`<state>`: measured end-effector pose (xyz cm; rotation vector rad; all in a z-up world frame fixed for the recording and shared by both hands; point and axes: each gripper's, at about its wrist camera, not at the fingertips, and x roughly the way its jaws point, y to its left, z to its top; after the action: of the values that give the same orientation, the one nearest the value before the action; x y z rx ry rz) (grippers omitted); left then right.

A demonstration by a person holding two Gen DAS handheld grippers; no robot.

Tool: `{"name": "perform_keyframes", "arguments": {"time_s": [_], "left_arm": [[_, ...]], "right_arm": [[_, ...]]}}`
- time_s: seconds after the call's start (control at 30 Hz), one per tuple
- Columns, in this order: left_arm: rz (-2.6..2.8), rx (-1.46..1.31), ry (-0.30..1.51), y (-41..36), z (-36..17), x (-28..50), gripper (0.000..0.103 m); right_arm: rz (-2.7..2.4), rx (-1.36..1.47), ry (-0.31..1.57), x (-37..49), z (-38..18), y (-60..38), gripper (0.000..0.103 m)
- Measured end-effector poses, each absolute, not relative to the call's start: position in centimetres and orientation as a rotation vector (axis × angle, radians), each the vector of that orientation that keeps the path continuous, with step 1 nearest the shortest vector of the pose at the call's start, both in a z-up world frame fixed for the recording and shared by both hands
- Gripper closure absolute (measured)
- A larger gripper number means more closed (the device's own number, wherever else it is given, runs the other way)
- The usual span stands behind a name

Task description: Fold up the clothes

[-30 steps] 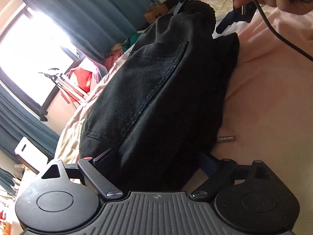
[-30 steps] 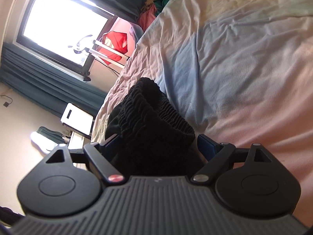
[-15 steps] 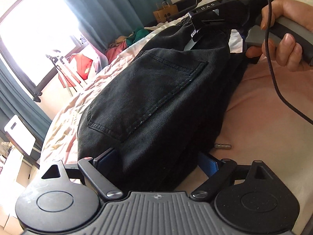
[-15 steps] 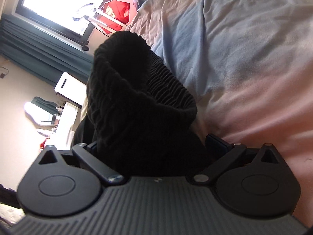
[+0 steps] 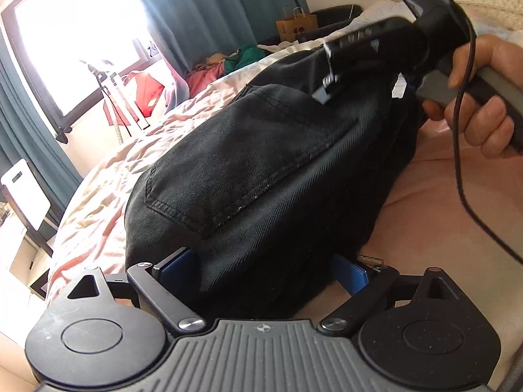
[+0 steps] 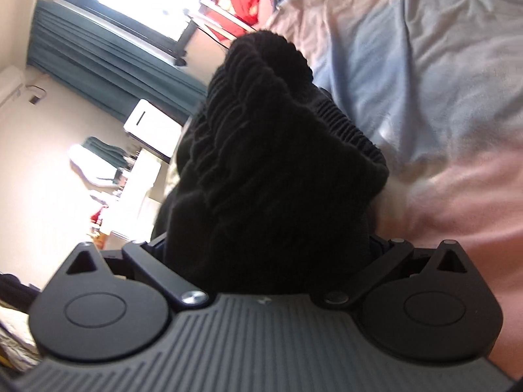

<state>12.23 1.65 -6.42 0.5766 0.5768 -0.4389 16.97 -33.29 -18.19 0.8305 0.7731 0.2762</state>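
Observation:
Black denim trousers (image 5: 261,170) with a stitched back pocket are held up over the bed between both grippers. My left gripper (image 5: 261,271) is shut on one end of the trousers; its blue fingers (image 5: 173,268) press in from both sides. My right gripper (image 6: 268,245) is shut on the elastic ribbed waistband (image 6: 271,137), which bunches up in front of its camera. The right gripper also shows in the left wrist view (image 5: 376,45), held by a hand (image 5: 480,98) at the far end of the trousers.
The bed sheet (image 6: 425,81) is pink, pale blue and cream, and wrinkled. A window (image 5: 65,42) with teal curtains (image 5: 212,9) is at the far left. A red item on a drying rack (image 5: 143,88), a clothes pile (image 5: 228,62) and a paper bag (image 5: 295,26) lie beyond the bed.
Both grippers have lifted and turned with the trousers. The right gripper and hand have come further into the left wrist view. The waistband fills more of the right wrist view.

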Motion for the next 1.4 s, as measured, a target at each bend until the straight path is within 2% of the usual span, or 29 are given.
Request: {"name": "perform_keyframes", "arguments": {"time_s": [0.07,0.2,0.27,0.4,0.53,0.67,0.7,0.93,1.0,1.13,1.3,1.4], "left_arm": [[-0.467,0.502,0.589,3.0,-5.1,12.6,0.008],[-0.558,0.234,0.59,6.4,-1.5,13.2,0.007],[-0.586,0.062,0.527,9.8,0.6,13.8,0.0],[-0.524,-0.258,0.576,15.4,0.4,11.6,0.0],[-0.405,-0.437,0.74,20.3,-3.1,15.6,0.001],[-0.404,-0.579,0.927,19.6,-8.5,20.5,0.003],[-0.423,-0.602,0.955,18.6,-10.2,21.8,0.001],[-0.484,-0.736,0.971,18.3,-14.4,23.3,0.001],[-0.512,-0.733,0.969,18.1,-14.4,23.1,0.009],[-0.495,-0.701,0.908,17.6,-14.2,22.2,0.017],[-0.479,-0.69,0.836,17.3,-13.1,21.0,0.036],[-0.477,-0.688,0.809,17.6,-12.1,19.6,0.041]], "right_arm": [[0.243,0.773,0.776,16.8,-17.8,-32.9,0.025],[0.202,0.755,0.766,16.1,-16.9,-33.0,0.04],[0.187,0.756,0.752,15.8,-16.5,-33.2,0.047],[0.179,0.717,0.714,15.6,-15.6,-32.9,0.051],[0.18,0.683,0.678,15.4,-15.2,-32.6,0.052],[0.178,0.658,0.662,16.0,-14.8,-31.5,0.053],[0.176,0.647,0.66,16.0,-14.7,-31.4,0.053],[0.154,0.635,0.675,16.3,-15.6,-31.3,0.052],[0.145,0.645,0.684,16.4,-16.0,-31.4,0.052],[0.139,0.654,0.685,16.3,-16.0,-31.4,0.052],[0.135,0.591,0.649,15.9,-15.0,-30.4,0.053],[0.151,0.544,0.595,15.5,-14.3,-30.1,0.055]]}}
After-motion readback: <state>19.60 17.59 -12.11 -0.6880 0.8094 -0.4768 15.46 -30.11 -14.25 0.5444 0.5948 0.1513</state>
